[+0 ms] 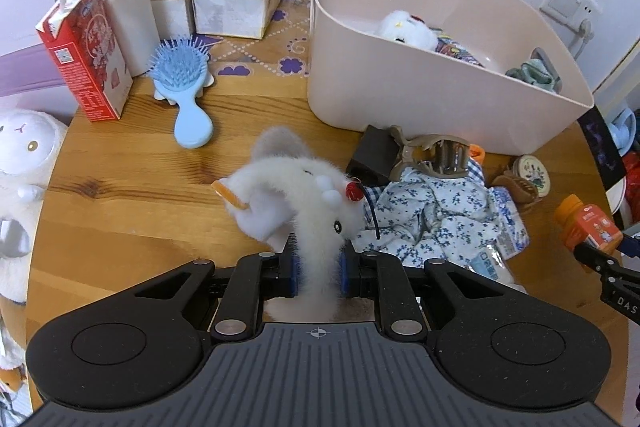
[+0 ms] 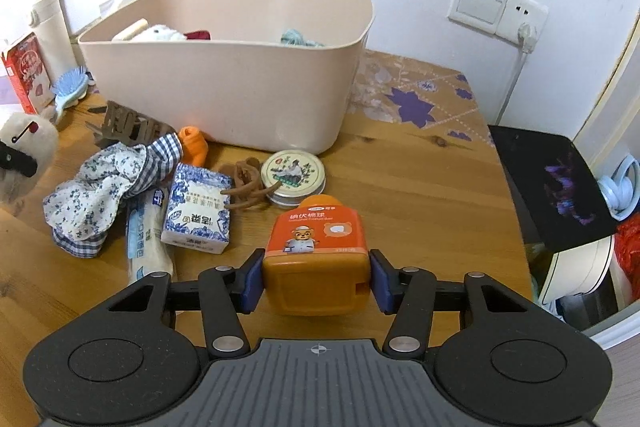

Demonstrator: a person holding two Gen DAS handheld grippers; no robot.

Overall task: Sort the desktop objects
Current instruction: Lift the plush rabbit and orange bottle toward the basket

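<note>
Left gripper (image 1: 319, 277) is pinching the white plush toy (image 1: 296, 195) and right gripper (image 2: 316, 277) is clamping the orange bottle (image 2: 316, 251), both lifted off the table (image 2: 400, 187), with the pink bin (image 2: 224, 83) lying ahead, nearer the left.
</note>
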